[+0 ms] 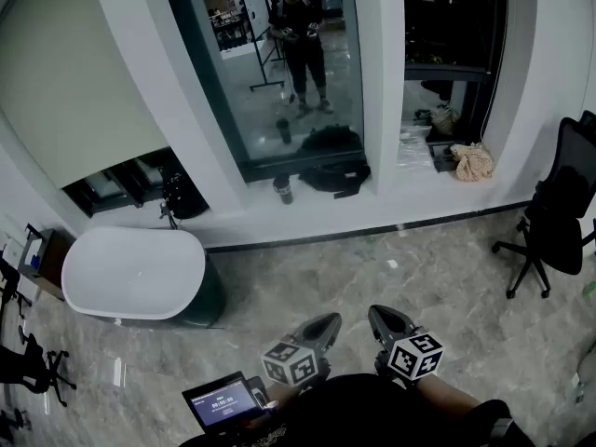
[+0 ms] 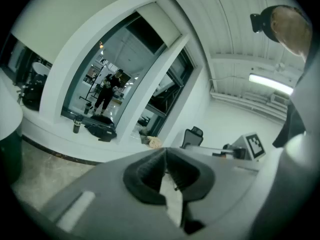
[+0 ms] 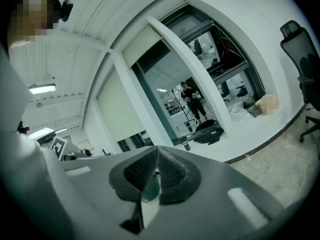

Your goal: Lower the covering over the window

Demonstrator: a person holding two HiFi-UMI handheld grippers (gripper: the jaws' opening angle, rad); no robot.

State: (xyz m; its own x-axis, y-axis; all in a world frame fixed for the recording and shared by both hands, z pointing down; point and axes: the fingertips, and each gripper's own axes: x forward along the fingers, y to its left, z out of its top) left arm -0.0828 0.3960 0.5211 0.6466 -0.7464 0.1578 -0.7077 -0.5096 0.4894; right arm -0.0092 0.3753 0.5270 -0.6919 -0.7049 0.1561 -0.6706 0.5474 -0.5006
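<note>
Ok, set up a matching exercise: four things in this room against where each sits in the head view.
1 office chair
2 beige bundle
3 white oval table
4 black bag

A on the sill, before the middle window
B on the floor, left
C on the floor, far right
D on the sill, at the right window

Pairs: 1-C, 2-D, 3-B, 4-A

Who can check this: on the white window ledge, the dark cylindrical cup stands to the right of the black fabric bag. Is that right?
Not quite. In the head view the dark cylindrical cup stands on the white window ledge to the left of the black fabric bag, not its right.
</note>
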